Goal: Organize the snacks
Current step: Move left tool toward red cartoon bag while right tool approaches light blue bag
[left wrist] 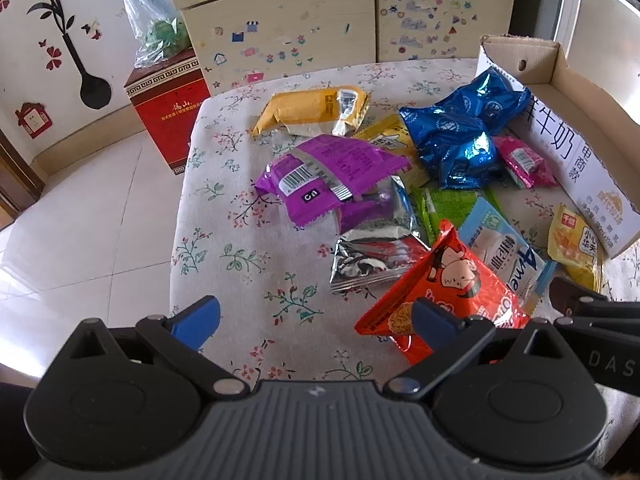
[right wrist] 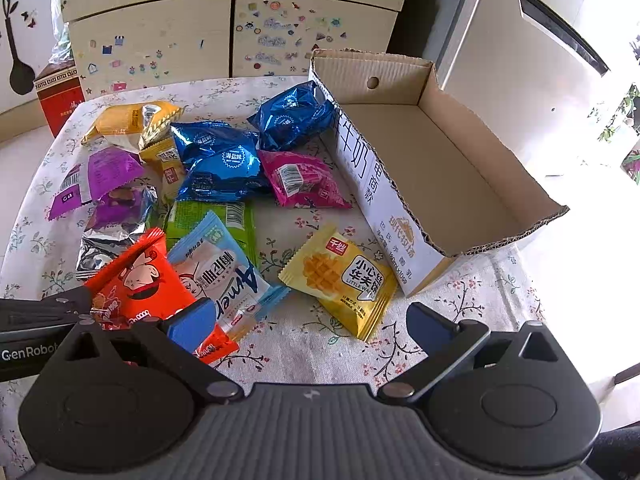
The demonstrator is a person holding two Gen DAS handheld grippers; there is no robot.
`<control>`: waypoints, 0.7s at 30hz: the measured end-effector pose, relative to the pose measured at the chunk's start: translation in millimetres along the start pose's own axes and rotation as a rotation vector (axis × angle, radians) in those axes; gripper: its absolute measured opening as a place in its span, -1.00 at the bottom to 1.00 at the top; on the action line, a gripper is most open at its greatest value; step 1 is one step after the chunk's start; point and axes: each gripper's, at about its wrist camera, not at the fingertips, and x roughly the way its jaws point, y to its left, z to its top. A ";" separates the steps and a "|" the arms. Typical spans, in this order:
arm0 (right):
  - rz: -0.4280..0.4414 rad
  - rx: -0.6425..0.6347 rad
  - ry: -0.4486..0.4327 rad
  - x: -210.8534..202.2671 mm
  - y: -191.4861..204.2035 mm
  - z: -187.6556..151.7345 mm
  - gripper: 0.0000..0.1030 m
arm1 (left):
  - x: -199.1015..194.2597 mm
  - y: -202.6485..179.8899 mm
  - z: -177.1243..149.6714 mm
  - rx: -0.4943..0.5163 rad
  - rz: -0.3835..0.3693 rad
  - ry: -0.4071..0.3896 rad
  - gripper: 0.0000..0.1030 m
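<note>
1. Right claw point(right wrist: 308, 322) spread wide, empty; yellow waffle-cake packet point(right wrist: 339, 280) lies just ahead, centre frame, long axis slanting toward lower right.
2. Left claw point(left wrist: 316, 316) wide, empty; red noodle-snack packet point(left wrist: 440, 292) at its right finger.
3. Open cardboard box point(right wrist: 460, 168), upper right: nothing inside.

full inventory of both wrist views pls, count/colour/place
box: 1, brown cardboard, right, nothing inside
blue packs: 3, centre, one against box
yellow packs: 3, one near, two far left
purple pack: 1, left centre
pink pack: 1, beside box
green pack: 1, under light-blue pack
silver pack: 1, near left
red pack: 1, near left
cloth: floral, covers table
red carton: 1, on floor
left tongs: open
right tongs: open
</note>
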 end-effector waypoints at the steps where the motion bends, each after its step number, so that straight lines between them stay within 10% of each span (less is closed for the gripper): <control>1: -0.001 0.000 0.000 -0.1 0.1 0.1 1.00 | 0.4 0.1 -0.2 -0.002 -0.001 0.004 0.96; 21: 0.010 -0.021 -0.023 -2.1 -6.7 -10.2 1.00 | 4.4 -7.6 -12.6 -0.018 -0.049 0.019 0.89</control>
